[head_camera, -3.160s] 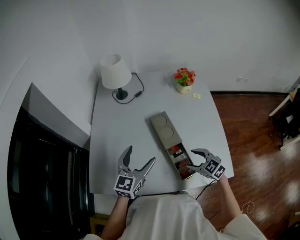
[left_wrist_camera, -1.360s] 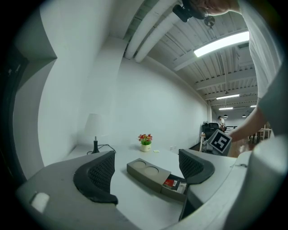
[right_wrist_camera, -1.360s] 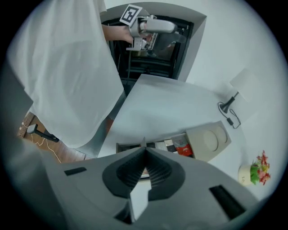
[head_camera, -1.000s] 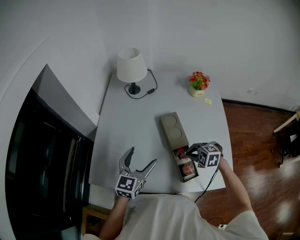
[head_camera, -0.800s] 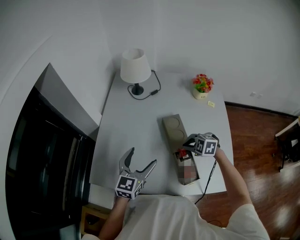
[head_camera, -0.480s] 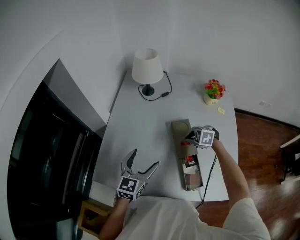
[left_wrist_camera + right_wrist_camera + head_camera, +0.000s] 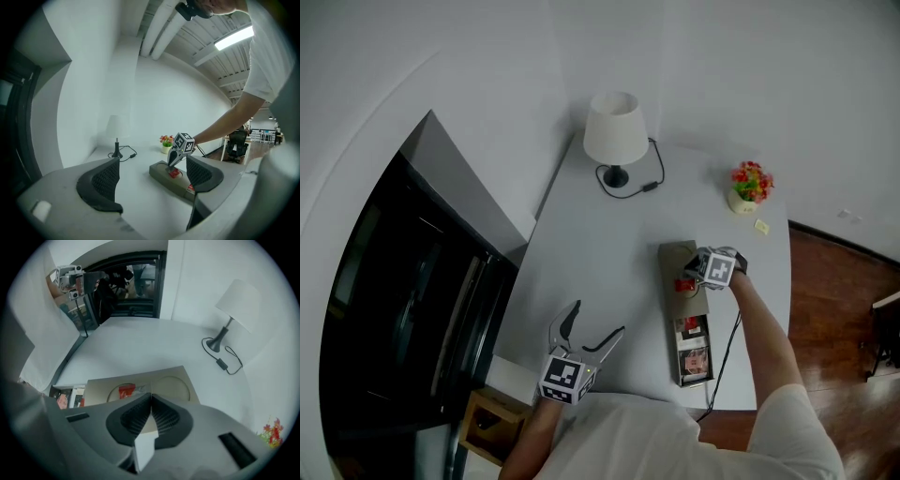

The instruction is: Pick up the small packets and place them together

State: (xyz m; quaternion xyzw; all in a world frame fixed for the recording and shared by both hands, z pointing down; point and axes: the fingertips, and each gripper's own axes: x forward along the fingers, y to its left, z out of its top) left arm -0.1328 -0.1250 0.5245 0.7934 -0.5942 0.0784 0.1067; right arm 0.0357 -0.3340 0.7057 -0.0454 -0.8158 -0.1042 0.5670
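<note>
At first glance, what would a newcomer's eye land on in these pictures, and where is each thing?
First, the right gripper, shut on a red packet over a round recess of the long tray, near the right edge of the table. Next, the left gripper, open and empty, at the table's near edge. At the far end stand a white lamp and a small pot of flowers.

A white table lamp with a cone shade (image 7: 616, 128) stands at the far end of the pale grey table (image 7: 591, 253), its black cord (image 7: 649, 186) trailing beside it. A small pot of red and yellow flowers (image 7: 750, 186) sits near the far right corner, with a small yellow note (image 7: 761, 226) just beside it. Brown wooden floor (image 7: 830, 281) lies to the right.
</note>
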